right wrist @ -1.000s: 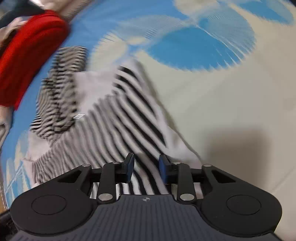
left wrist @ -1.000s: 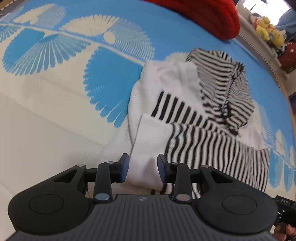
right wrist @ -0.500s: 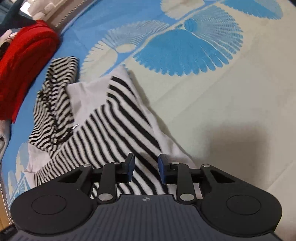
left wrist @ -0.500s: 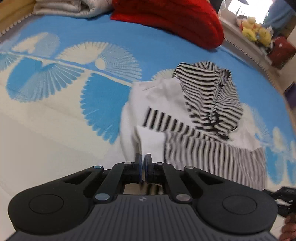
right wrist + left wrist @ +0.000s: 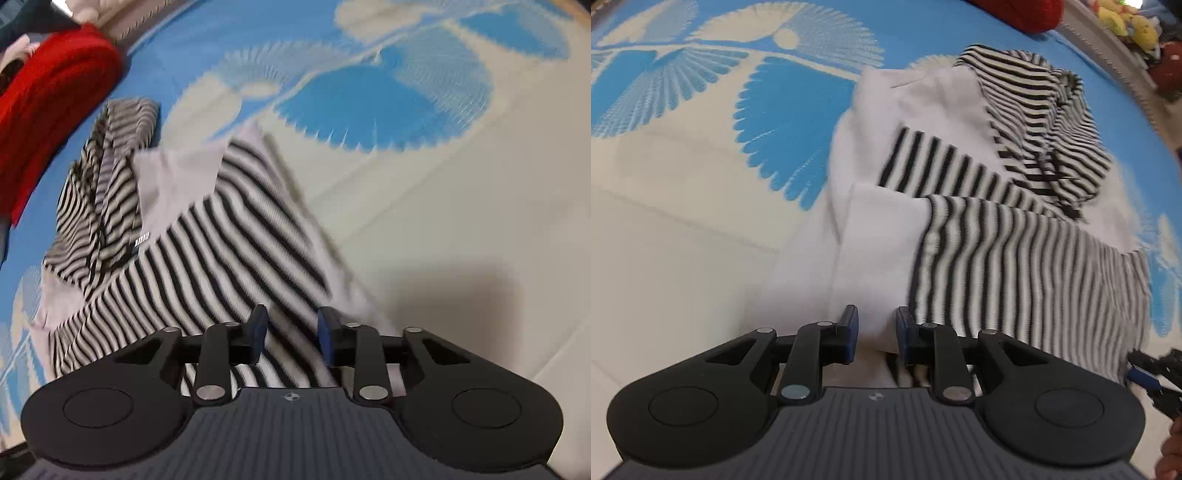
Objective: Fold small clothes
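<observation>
Spread under everything is a blue and cream bedspread printed with fan-shaped leaves point(image 5: 683, 206), and on it lies the small white hooded top with black-and-white stripes point(image 5: 960, 192), partly folded.

Over the near white edge of that top hangs the left gripper point(image 5: 873, 334), pointing steeply down. Its jaws have just been opening and now stand apart; the white fabric shows in the gap between the blue pads, but they do not press on it. Beyond the fingertips a white panel runs up to a band of bold stripes, and to the right a finely striped sleeve lies across the body. The striped hood point(image 5: 1041, 122) is bunched at the far end.

At the lower right edge of the left wrist view, part of the right gripper and a bit of a hand point(image 5: 1171, 452) can be seen.

The right gripper point(image 5: 290, 334) sits over the striped near corner of the top point(image 5: 207, 258). Its jaws are apart with striped cloth visible between them, and no grip is evident. Cream bedspread point(image 5: 461, 229) stretches to the right.

A thick red knitted garment point(image 5: 51, 103) lies beyond the hood, near it. Some soft toys point(image 5: 1126, 22) sit on a ledge past the bed's edge, blurred.
</observation>
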